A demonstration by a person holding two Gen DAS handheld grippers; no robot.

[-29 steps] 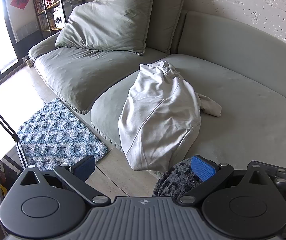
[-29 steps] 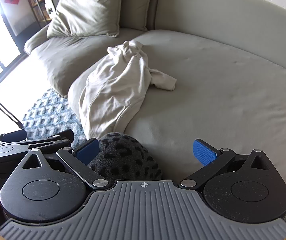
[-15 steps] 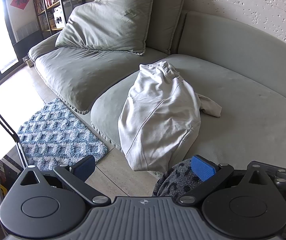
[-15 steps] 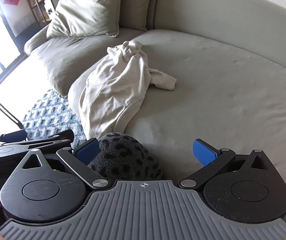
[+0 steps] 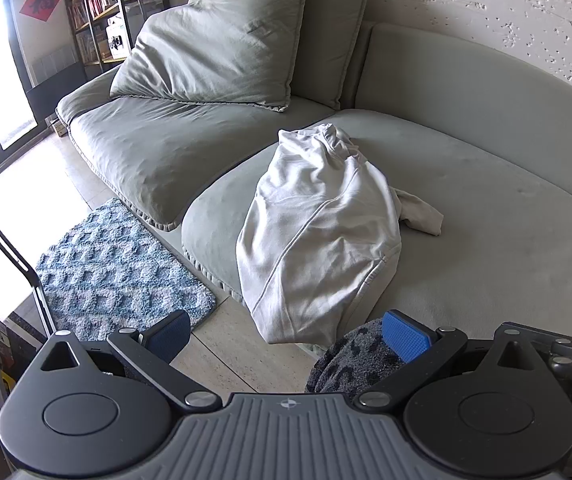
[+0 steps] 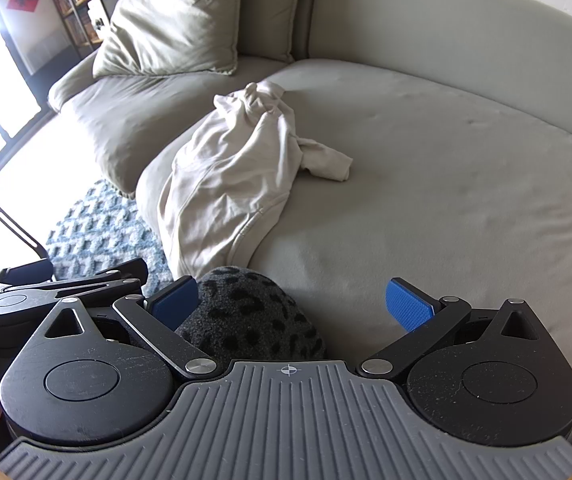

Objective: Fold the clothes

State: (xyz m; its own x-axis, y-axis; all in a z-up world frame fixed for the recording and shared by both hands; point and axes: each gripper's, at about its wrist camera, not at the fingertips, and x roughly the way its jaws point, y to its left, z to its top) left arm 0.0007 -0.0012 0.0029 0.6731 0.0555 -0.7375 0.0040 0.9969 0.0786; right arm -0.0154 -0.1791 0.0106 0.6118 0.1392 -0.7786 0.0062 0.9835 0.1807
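A crumpled white sweatshirt (image 5: pixel 318 232) lies on the grey-green sofa seat (image 5: pixel 486 240), its lower edge hanging over the front edge and one sleeve sticking out to the right. It also shows in the right wrist view (image 6: pixel 238 176). My left gripper (image 5: pixel 286 336) is open and empty, held back from the sofa above the floor. My right gripper (image 6: pixel 292 300) is open and empty, beside the left one and in front of the sofa edge. A knee in dark spotted fabric (image 6: pixel 250 320) sits between the right gripper's fingers.
Large grey-green cushions (image 5: pixel 222 44) lean on the sofa's left part. A blue and white rug (image 5: pixel 114 264) lies on the tiled floor. A black metal frame (image 5: pixel 6 264) stands at the left. Bookshelves (image 5: pixel 98 12) and a window are at the far left.
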